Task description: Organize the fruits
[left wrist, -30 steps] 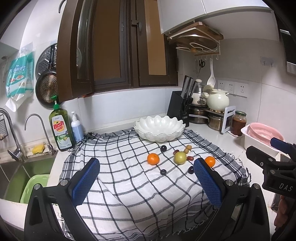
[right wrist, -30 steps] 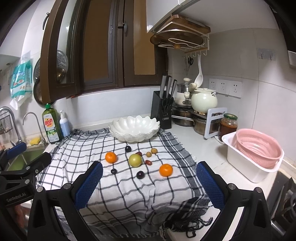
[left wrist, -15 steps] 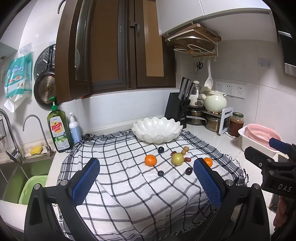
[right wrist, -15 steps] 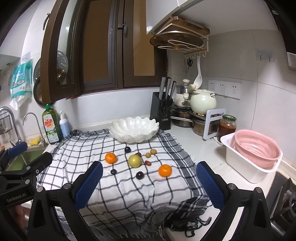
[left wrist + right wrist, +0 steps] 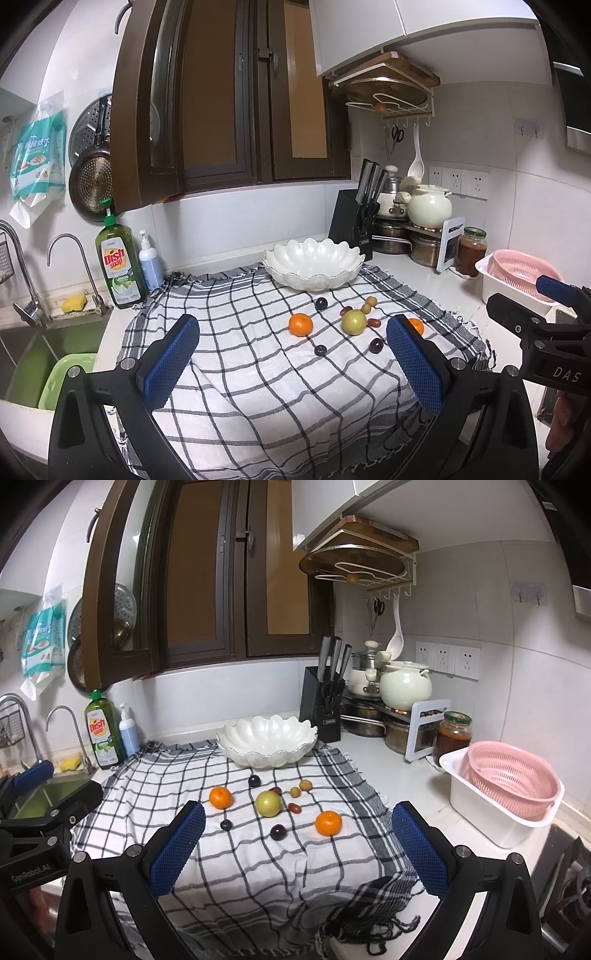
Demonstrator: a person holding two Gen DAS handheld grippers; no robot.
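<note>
fruit all loose on the checked cloth [image 5: 258, 867], none in the white scalloped bowl [image 5: 266, 740] yet, which sits at the cloth's far edge, just left of the knife block [image 5: 322, 701]. your left gripper [image 5: 291, 360] is spread wide, nothing between the blue pads [image 5: 168, 363], hovering over the near cloth. your right gripper [image 5: 297, 845] is same, wide apart and empty, held above the front edge of the cloth. green apple [image 5: 268, 804] sits mid-cluster. one tangerine [image 5: 220, 797] left of it, a second tangerine [image 5: 328, 823] nearer and to the right. dark plum [image 5: 277, 832] between apple and second tangerine, nearer you. another dark plum [image 5: 254, 781] toward the bowl, a small dark one [image 5: 226, 825] near the left tangerine. two small tan fruits [image 5: 300, 788] and two reddish dates [image 5: 294, 807] close around the apple; kind hard to tell. pink colander [image 5: 511, 779] in a white tub far right, dish soap bottle [image 5: 100, 731] by the sink on the left.
</note>
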